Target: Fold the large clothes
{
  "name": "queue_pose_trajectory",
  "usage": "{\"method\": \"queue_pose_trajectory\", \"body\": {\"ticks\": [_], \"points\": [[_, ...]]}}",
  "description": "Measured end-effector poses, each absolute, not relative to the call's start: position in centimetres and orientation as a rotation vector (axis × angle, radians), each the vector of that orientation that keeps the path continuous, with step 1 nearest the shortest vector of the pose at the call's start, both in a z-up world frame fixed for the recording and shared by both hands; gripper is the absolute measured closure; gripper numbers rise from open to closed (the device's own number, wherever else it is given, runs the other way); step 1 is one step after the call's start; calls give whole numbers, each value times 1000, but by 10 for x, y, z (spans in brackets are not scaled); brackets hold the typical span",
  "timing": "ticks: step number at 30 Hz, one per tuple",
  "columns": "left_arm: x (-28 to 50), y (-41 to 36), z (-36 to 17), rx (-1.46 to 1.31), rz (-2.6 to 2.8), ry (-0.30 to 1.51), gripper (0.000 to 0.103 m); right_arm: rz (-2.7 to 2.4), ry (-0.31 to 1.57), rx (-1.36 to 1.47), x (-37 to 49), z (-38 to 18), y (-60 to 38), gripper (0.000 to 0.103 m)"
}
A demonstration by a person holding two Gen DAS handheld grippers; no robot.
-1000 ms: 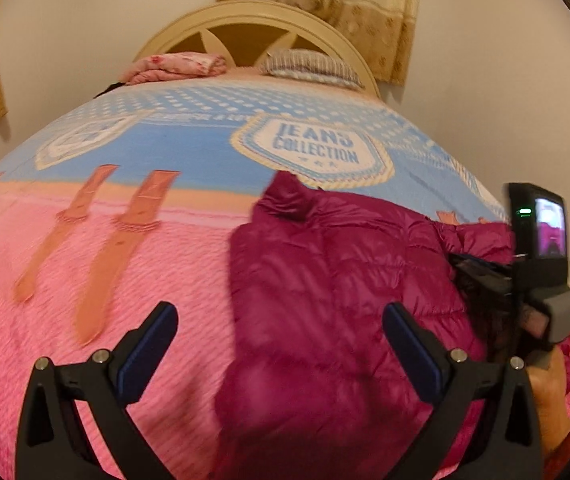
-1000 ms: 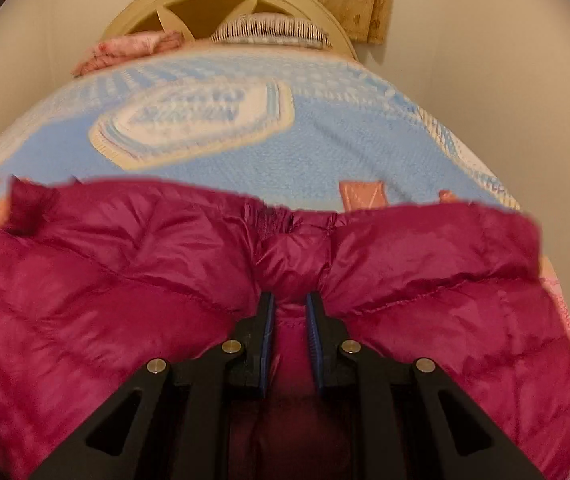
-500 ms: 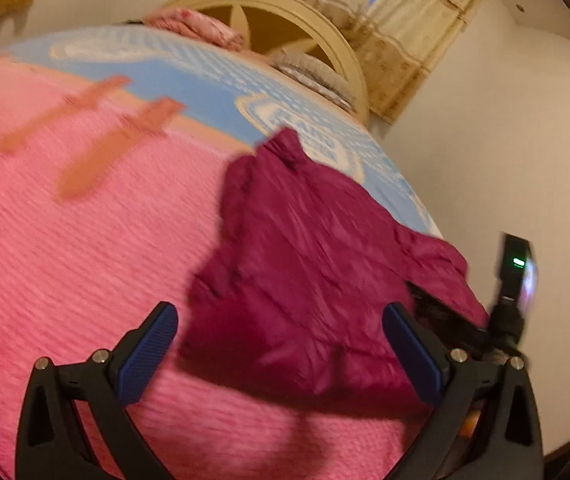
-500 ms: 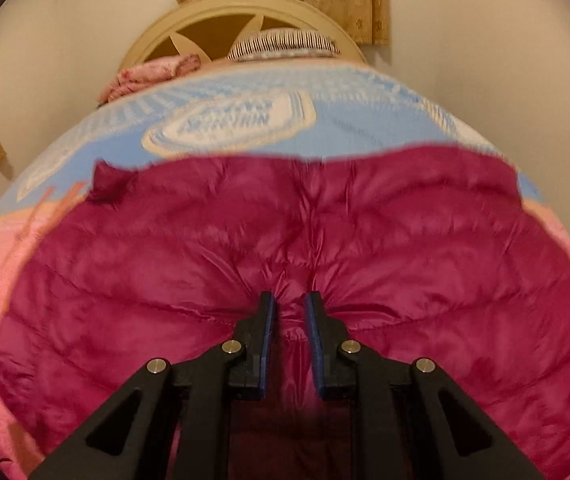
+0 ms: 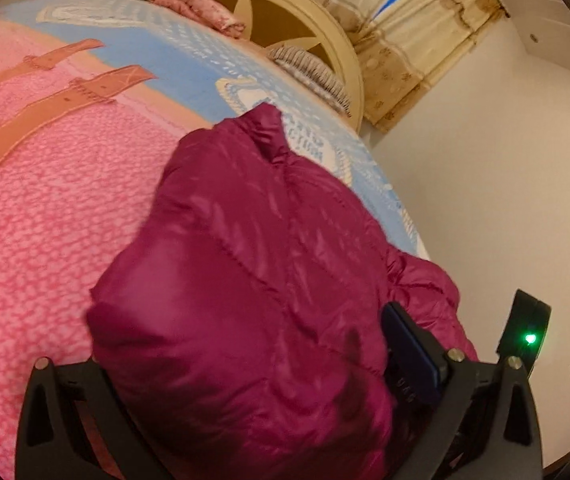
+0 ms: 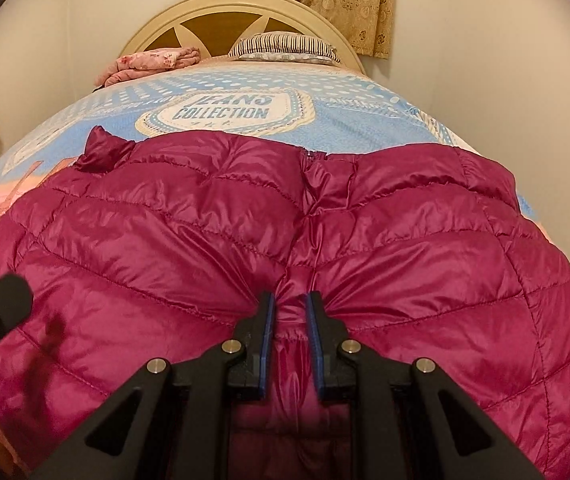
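Jacket (image 6: pixel 245 240) first: a magenta quilted puffer, spread across the near part of the bed (image 6: pixel 365 120), over the pink blanket and reaching onto the blue "Jeans Collection" print. The right tongs (image 6: pixel 290 312) are nearly closed, pinching a gathered bunch of fabric at the near hem, with creases radiating from the pads. The left tongs (image 5: pixel 245 364) stand wide, their jaws having just been narrowing a little, and the jacket's left edge bulges up between them; whether the pads press it yet I cannot tell, since the left finger is buried behind the fabric.

Risks, as I judge them: the shell looks slick and puffy, so the small pinch on the right could slide out under tension. The left tongs may close on one layer only, or on loose bulk, leaving the fold crooked. Uneven pull between the two hands would skew the hem.

The right wrist view shows the jacket's full spread, the zipper line and collar tab. The left wrist view alone shows the jacket's side edge and the bare blanket beside it.
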State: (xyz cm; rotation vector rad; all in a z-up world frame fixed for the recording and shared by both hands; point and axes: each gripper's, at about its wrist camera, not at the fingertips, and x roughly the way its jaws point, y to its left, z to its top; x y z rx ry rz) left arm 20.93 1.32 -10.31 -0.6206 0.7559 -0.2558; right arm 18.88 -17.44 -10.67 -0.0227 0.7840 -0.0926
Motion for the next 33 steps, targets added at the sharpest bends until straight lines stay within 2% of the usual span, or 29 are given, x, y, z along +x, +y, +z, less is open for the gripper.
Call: {"method": "queue_pose_trajectory", "body": {"ticks": [1,2,4,7,10,13,23,27,33], "points": [[209,9,-103,-609,-258,755,22,-92,788,-24,190,-107,-174,87],[213,4,-103,-586,-268,763,29,-92,792,-24,192,-108,-174,87],[214,1,-103,-574,-293,771,54,-93,797,-22,193,-108,-173,87],[211,4,-93,-582,-358,754,71,-94,808,-18,194,-109,-172,86],[203,4,-75,-561,-408,723,79,-99,830,-18,196,-108,-168,86],[194,11,-51,-543,-450,679,84,-84,862,38,193,-103,-161,86],[153,47,35,-226,-401,514,84,413,955,414,183,-98,-69,87],[134,27,38,-20,-429,467,84,569,986,518,183,-99,-65,87],[103,-15,15,205,-558,431,84,622,999,720,160,-95,-147,86]]}}
